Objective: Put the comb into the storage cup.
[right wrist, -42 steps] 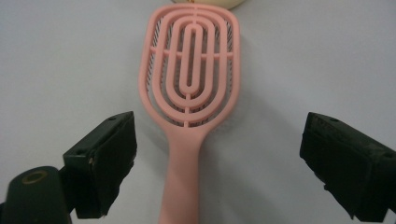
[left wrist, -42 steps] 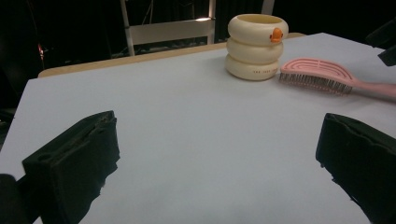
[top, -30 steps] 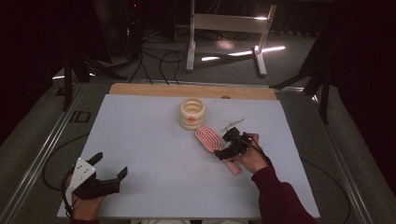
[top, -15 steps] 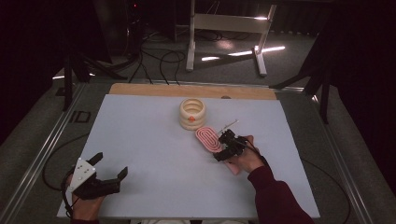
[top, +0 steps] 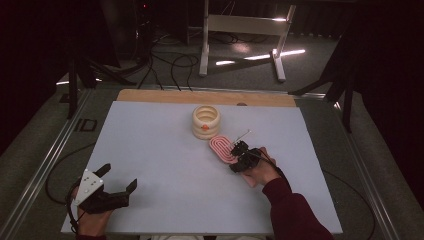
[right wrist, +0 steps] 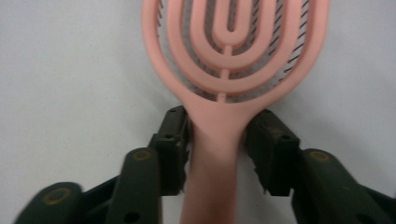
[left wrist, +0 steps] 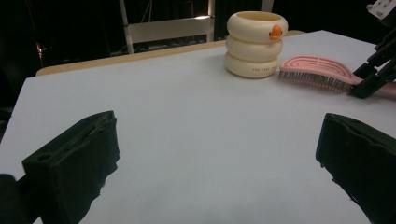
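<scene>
Right gripper (top: 239, 159): at about four o'clock on the table, jaws set either side of the pink hairbrush's (right wrist: 232, 70) handle. They have just been closing; in the right gripper view both pads look to sit against the handle, so the brush reads as grasped, though a thin gap on one side cannot be ruled out.

Left gripper (left wrist: 219, 158): at seven o'clock, jaws spread wide, nothing between them, resting idle.

Table (top: 150, 150): pale sheet over a wooden board.

Cream ringed cup (top: 206, 121): at twelve o'clock from the brush, upright, just beside the brush head.

Progress, as judged: the approach is done and the grip is being made; the brush lies flat on the table, not yet lifted, and carrying it anywhere is left.

Views: the right gripper view gives the looped ribs of the brush's back and the jaw contact. The left gripper view gives the bristles pointing down at the table and an orange mark on the cup.
</scene>
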A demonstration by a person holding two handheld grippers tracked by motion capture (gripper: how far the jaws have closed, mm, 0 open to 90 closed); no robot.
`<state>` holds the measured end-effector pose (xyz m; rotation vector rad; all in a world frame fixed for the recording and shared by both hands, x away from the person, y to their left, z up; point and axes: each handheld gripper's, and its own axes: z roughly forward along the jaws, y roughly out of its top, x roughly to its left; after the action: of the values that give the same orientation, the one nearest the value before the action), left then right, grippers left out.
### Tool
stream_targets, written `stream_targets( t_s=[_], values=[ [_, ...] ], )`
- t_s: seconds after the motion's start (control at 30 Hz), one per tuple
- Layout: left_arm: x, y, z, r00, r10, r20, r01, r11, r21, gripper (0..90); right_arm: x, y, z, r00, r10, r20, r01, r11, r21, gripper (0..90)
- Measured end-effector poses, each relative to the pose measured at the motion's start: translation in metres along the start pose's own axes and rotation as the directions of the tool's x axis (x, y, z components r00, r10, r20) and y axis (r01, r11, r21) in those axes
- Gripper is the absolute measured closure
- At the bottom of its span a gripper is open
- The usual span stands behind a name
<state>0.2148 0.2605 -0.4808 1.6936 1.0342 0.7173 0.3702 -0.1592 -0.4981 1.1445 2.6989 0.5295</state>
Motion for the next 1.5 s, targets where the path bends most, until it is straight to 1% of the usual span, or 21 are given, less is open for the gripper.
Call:
stream_targets(
  t_s=[0.07,0.23,0.33,0.43,0.63,0.73,0.83,0.87,0.9,0.93,0.97,1.03,1.07,1.37,1.5],
  values=[
    [0.0,0.0,0.0,1.0,0.004,-0.001,-0.004,1.0,0.004,0.2,0.0,0.0,0.0,1.0,0.004,-0.002,-0.004,1.0,0.005,62.7],
    [0.0,0.0,0.0,1.0,0.001,0.0,-0.001,1.0,0.004,0.2,0.0,0.0,-0.001,1.0,-0.001,-0.006,0.001,1.0,0.009,65.6],
    [-0.001,0.0,0.001,1.0,0.0,-0.001,0.0,1.0,0.006,0.2,0.001,0.0,-0.001,0.9999,0.008,-0.011,-0.008,0.9999,0.011,67.1],
    [-0.001,0.0,0.001,1.0,0.0,-0.002,0.0,1.0,0.007,0.2,0.0,-0.001,-0.002,0.9999,0.002,-0.015,-0.001,0.9999,0.015,67.6],
    [0.0,0.0,0.001,1.0,0.0,-0.003,0.0,0.9999,0.011,0.2,0.003,-0.002,-0.003,0.9997,-0.022,-0.007,0.022,0.9997,0.012,69.4],
    [0.0,-0.001,0.001,1.0,-0.001,-0.003,0.001,0.9999,0.011,0.2,0.004,-0.003,-0.003,0.9997,-0.025,-0.005,0.025,0.9997,0.0,69.7],
    [0.0,-0.001,0.001,1.0,0.001,-0.003,-0.001,0.9999,0.014,0.1,0.005,-0.005,-0.003,0.9994,-0.02,-0.027,0.019,0.9997,-0.017,69.8],
    [0.0,-0.001,0.001,1.0,-0.001,-0.003,0.001,0.9999,0.013,0.2,0.004,-0.006,-0.003,0.9994,-0.025,-0.026,0.024,0.9995,-0.022,69.8],
    [0.0,-0.001,0.001,1.0,0.0,-0.002,0.0,0.9999,0.014,0.2,0.005,-0.006,-0.003,0.9995,-0.015,-0.027,0.015,0.9996,-0.024,69.8],
    [0.0,-0.001,0.002,1.0,0.001,-0.003,-0.001,0.9999,0.016,0.1,0.004,-0.007,-0.003,0.9993,-0.022,-0.03,0.021,0.9994,-0.029,69.8],
    [-0.001,-0.001,0.002,1.0,0.0,-0.003,0.0,0.9999,0.016,0.2,0.004,-0.008,-0.003,0.9991,-0.019,-0.037,0.018,0.9992,-0.035,69.8],
    [-0.001,-0.001,0.002,1.0,-0.001,-0.004,0.001,0.9998,0.018,0.2,0.004,-0.009,-0.004,0.9992,-0.021,-0.033,0.02,0.9992,-0.036,69.8],
    [-0.001,-0.001,0.002,1.0,-0.001,-0.004,0.001,0.9998,0.018,0.2,0.004,-0.01,-0.005,0.9992,-0.012,-0.037,0.01,0.9988,-0.048,69.9],
    [-0.001,-0.001,0.002,0.9999,-0.005,-0.011,0.006,0.9997,0.024,0.2,0.004,-0.012,-0.012,0.9992,-0.004,-0.041,0.0,0.9961,-0.088,69.8],
    [-0.001,-0.001,0.002,1.0,-0.006,-0.008,0.007,0.9997,0.024,0.2,0.007,-0.012,-0.017,0.9994,-0.011,-0.034,0.007,0.9947,-0.103,69.8]
  ],
)
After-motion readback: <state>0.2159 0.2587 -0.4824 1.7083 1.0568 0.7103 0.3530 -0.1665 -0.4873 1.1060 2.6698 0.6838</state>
